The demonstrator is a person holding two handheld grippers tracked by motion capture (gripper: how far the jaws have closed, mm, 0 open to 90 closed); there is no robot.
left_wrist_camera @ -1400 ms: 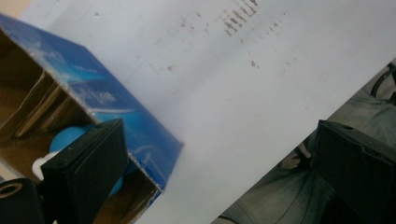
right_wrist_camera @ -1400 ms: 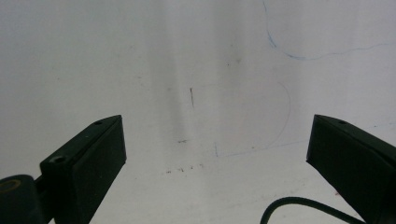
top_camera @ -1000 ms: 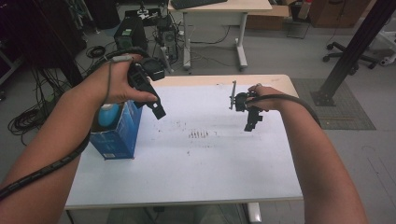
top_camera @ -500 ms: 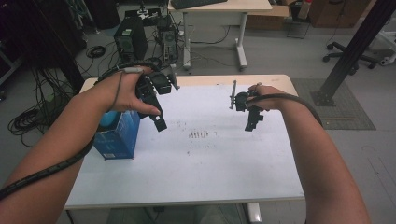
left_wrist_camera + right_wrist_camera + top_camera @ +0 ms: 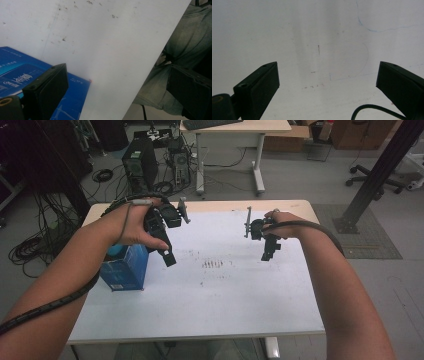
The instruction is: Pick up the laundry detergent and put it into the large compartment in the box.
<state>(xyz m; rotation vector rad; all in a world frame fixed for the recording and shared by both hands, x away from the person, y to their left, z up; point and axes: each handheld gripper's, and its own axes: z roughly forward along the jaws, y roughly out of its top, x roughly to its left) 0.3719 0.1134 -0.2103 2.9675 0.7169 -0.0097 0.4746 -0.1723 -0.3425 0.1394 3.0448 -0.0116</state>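
Lab room: grey floor, a second desk [image 5: 235,126] at the back, a PC tower [image 5: 138,166] and loose cables [image 5: 30,247] on the floor to the left, an office chair base [image 5: 372,172] far right. White surface [image 5: 200,305] in the middle, scuffed, with a cluster of small dark marks [image 5: 214,264] near its centre and faint blue pen lines [image 5: 362,27] in the right gripper view.

Blue box [image 5: 125,267] stands on the surface near its left edge (white print on it, too small to read).

Left gripper [image 5: 167,252] is held above the surface just beside the box's right side, angled down toward the middle. Its jaws stand wide apart with nothing between them; the left gripper view looks down past the box [image 5: 17,75] and the near surface edge to the person's grey-green trousers [image 5: 185,50].

Right gripper [image 5: 269,254] hovers over the right-centre of the surface, well apart from the box, pointing down. Jaws spread wide, nothing held; bare surface under them.

Both forearms come in from the bottom, cables trailing along them.
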